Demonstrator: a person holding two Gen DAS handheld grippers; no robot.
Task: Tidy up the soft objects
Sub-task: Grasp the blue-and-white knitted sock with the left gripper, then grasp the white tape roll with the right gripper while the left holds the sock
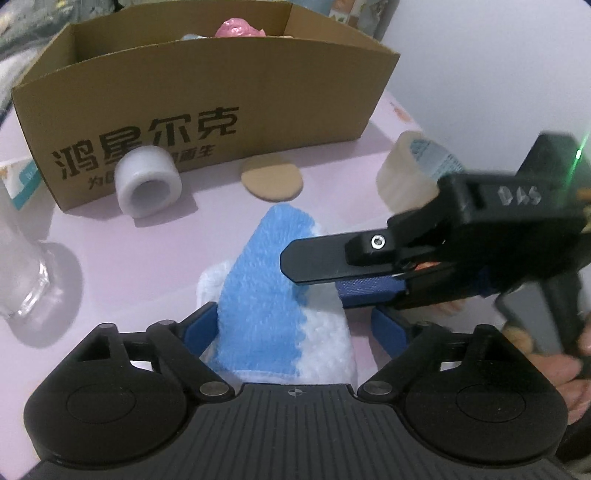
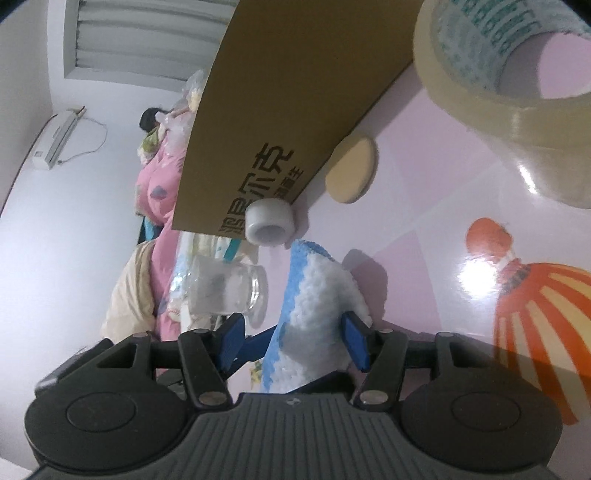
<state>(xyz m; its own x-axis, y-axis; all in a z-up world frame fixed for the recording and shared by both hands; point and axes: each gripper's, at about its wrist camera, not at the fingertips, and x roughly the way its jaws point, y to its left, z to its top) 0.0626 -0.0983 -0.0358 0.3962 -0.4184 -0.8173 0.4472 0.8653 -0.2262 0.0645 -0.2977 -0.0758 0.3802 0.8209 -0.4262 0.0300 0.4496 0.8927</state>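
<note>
Cloth (image 1: 266, 280) — blue and white, fluffy — lies just before the cardboard box (image 1: 207, 110). Right gripper (image 2: 295, 339) pinches its edge; left gripper (image 1: 295, 325) gapes wide around it, pads apart. White roll (image 1: 147, 184) touches the box front.

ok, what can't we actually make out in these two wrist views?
- Cardboard box contents: left wrist view, the front wall hides all but a pink lump.
- Blue-and-white cloth near end: both views, hidden behind the tool bodies.
- Glass: left view, cut by the left edge.
- Right tool: motion-blurred in the left view.
</note>
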